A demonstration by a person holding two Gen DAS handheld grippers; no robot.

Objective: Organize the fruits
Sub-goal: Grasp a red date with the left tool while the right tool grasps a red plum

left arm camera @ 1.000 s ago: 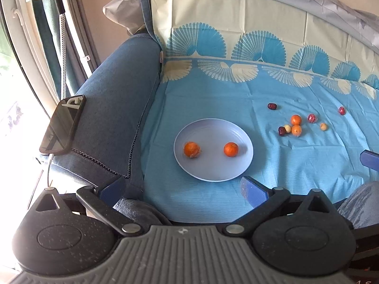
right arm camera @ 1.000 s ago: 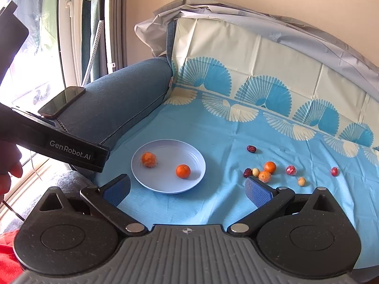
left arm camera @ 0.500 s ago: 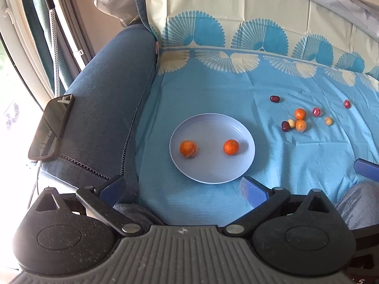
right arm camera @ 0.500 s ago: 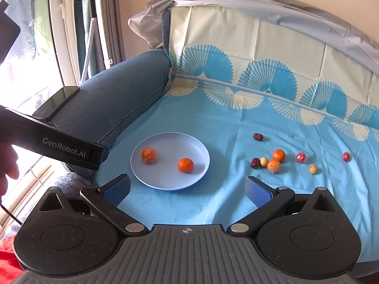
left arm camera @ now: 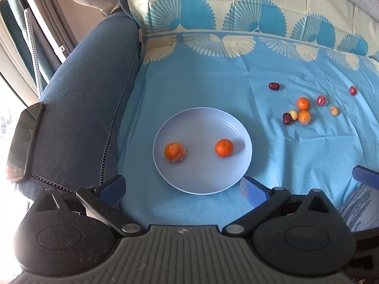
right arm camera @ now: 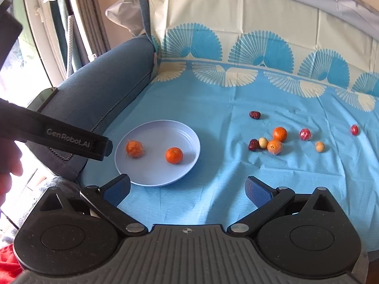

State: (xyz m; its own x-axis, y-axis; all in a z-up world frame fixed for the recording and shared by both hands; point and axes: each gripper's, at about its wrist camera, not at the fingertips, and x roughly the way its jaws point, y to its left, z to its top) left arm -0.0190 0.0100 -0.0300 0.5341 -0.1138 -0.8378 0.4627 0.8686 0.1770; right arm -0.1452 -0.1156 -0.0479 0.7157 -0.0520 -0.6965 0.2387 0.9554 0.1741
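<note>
Two oranges lie on the plate; eight fruits wait right of it, both the left gripper and right gripper spread wide, empty.

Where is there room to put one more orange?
The plate has bare room behind and in front of its two oranges. The cloth between plate and loose fruit is bare too. That fruit cluster is crowded.

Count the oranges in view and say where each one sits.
4. Two lie on the plate: a plastic-wrapped orange at its left and a bare orange near the middle. Two lie on the blue cloth to the right: rear orange, front orange. None seems hidden.
</note>
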